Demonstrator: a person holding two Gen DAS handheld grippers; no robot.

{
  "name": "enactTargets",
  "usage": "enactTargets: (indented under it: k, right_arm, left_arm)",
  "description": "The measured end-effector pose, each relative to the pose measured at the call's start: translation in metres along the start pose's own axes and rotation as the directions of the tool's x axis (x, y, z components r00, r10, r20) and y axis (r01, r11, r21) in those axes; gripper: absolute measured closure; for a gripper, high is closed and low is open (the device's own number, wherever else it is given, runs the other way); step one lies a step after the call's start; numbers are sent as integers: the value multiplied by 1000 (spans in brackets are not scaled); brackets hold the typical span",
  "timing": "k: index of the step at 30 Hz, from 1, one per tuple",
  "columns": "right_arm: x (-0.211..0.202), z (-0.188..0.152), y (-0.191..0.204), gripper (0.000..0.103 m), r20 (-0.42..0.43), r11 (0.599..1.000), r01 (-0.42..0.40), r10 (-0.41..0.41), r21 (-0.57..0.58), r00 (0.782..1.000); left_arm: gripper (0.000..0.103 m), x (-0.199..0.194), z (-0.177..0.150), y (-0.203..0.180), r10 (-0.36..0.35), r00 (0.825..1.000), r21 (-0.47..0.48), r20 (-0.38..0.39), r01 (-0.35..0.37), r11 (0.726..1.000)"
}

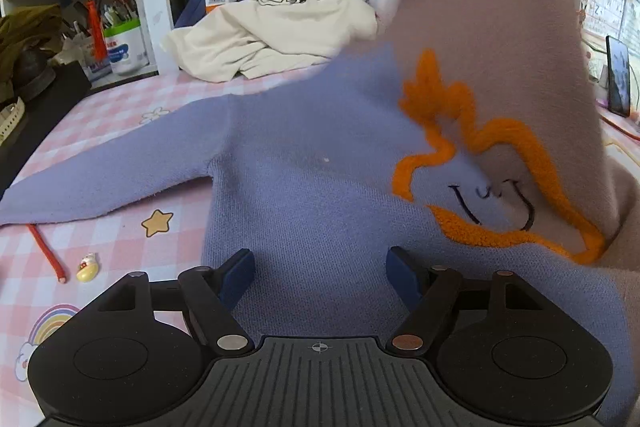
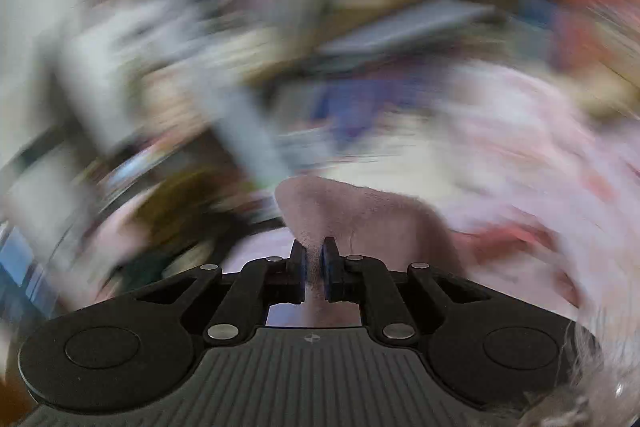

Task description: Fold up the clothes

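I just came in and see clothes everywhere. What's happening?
Someone is folding a purple sweater on the pink checked table. The right hand-held gripper is shut on the mauve sleeve, lifted over the sweater's front. The left hand-held gripper is open above the hem. A cream top lies behind.

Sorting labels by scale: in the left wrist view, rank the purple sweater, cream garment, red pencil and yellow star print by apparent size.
1. purple sweater
2. cream garment, though farther away
3. red pencil
4. yellow star print
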State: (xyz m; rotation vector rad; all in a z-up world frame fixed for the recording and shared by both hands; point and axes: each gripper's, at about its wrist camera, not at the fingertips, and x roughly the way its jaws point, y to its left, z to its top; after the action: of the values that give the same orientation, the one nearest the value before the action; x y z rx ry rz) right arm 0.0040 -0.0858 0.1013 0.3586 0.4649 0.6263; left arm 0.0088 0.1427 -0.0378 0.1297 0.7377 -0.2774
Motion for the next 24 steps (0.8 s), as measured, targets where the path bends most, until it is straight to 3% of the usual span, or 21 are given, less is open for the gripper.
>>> enactTargets:
  k: [1, 2, 4, 8, 11, 14, 16, 18, 20, 24]
  right_arm:
    - [9, -6, 18, 81, -95, 994, -85, 78, -62, 992]
    - [17, -14, 32, 60, -183, 985, -143, 123, -100, 975]
    - [21, -32, 48, 37, -268, 964, -227, 183, -141, 946]
    - [13, -46, 39, 37, -310, 960, -247, 196, -135, 930]
    - [5, -46, 13, 37, -279, 984, -165, 140, -69, 950]
    - [4, -50, -10, 37, -279, 996, 17, -42, -88, 959]
    - [12, -54, -20, 37, -282, 976, 140, -184, -166, 942]
    - [27, -61, -25, 38, -284, 942, 205, -279, -264, 917]
    - [43, -66, -26, 40, -294, 924, 209, -306, -321, 905]
    - [75, -69, -14, 40, -307, 899, 164, -304, -407, 902]
  left_arm:
    - [28, 0, 0, 0, 1, 1000, -1, 2, -1, 1000]
    - [28, 0, 0, 0, 1, 1000, -2, 3, -1, 1000]
    - [28, 0, -1, 0, 2, 1000, -2, 8, -2, 1000]
    - [28, 0, -2, -1, 2, 1000, -1, 16, -2, 1000]
    - [28, 0, -3, -1, 2, 1000, 0, 22, -2, 1000]
    - [28, 0, -3, -1, 0, 1000, 3, 26, 0, 1000]
    - [27, 0, -4, -1, -1, 1000, 4, 28, 1, 1000]
    - [27, 0, -4, -1, -2, 1000, 4, 30, 2, 1000]
    - [27, 0, -4, 0, -2, 999, 5, 32, 2, 1000]
    - [27, 0, -5, 0, -4, 999, 6, 36, 4, 1000]
